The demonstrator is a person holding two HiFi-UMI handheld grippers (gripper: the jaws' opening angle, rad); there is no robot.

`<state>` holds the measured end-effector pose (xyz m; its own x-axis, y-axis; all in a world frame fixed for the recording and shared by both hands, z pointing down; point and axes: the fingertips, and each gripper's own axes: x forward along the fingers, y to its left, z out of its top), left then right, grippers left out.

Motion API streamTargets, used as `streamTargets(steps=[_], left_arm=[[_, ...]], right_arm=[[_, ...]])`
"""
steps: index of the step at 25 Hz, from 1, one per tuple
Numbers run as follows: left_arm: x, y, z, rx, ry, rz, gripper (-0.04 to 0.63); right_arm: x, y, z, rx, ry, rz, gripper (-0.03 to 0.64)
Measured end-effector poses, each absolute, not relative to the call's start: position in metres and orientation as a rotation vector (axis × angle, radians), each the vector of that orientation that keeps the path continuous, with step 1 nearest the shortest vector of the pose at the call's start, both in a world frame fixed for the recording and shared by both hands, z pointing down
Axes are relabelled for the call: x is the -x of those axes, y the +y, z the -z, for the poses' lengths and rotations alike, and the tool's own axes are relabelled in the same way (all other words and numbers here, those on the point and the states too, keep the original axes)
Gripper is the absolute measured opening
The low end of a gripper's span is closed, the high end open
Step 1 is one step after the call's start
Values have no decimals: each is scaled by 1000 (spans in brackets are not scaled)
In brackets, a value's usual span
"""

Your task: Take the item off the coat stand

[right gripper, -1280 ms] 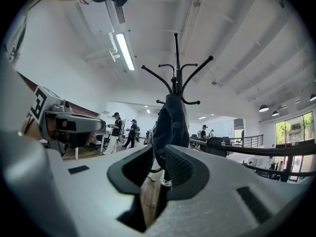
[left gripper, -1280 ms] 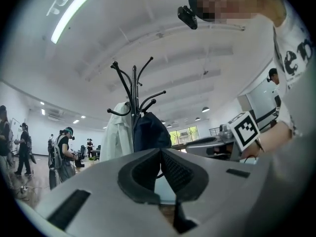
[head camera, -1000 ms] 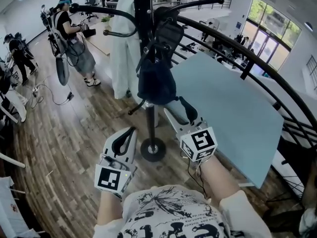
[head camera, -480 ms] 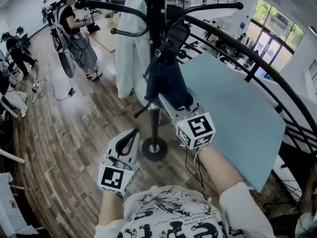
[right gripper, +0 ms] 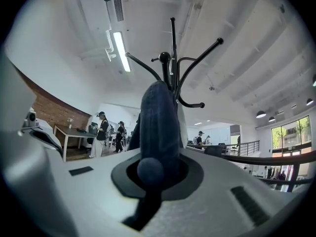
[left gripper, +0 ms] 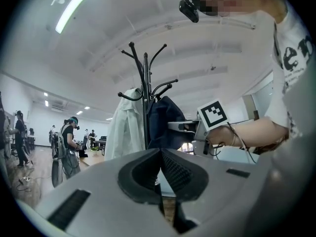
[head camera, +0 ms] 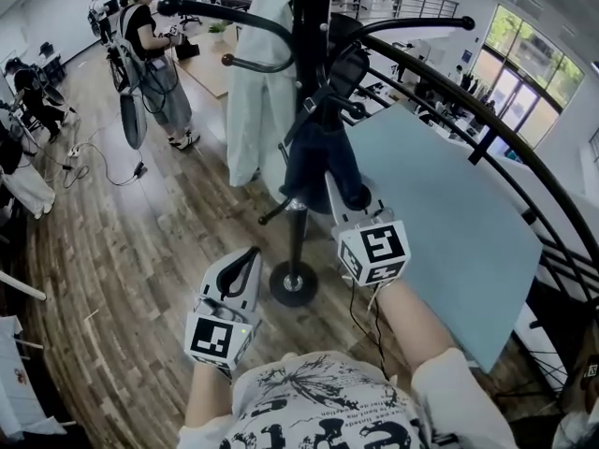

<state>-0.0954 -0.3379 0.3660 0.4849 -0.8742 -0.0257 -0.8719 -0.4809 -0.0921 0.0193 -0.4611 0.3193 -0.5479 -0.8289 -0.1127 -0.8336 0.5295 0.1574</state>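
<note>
A dark blue bag point(head camera: 323, 162) hangs from the black coat stand point(head camera: 311, 26), beside a white coat point(head camera: 257, 82). My right gripper point(head camera: 353, 197) is raised to the bag's lower end, its jaws shut on the dark fabric. In the right gripper view the bag point(right gripper: 158, 117) fills the gap between the jaws, with the stand's hooks point(right gripper: 173, 63) above it. My left gripper point(head camera: 247, 258) hangs lower, left of the stand's round base point(head camera: 293, 283), shut with nothing in it. In the left gripper view its jaws meet in a line, and the bag point(left gripper: 165, 125) shows beyond them.
A large light-blue panel point(head camera: 449, 223) leans at the right, against a curved black railing point(head camera: 524, 157). People point(head camera: 154, 54) with equipment stand at the back left on the wooden floor. Cables point(head camera: 103, 171) trail across the floor there.
My right gripper has moved up to the bag's lower end and closed its jaws on the fabric. The left gripper has stayed low by the base.
</note>
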Motion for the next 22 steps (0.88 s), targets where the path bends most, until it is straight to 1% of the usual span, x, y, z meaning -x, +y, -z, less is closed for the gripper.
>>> streamTargets(steps=[10, 22], left_arm=[[85, -335, -363, 2616, 1550, 52, 5], [57, -322, -361, 2624, 1504, 57, 5]], right_arm=[[-28, -448, -297, 1444, 2713, -335, 2], [-65, -401, -268, 1431, 2637, -378, 3]])
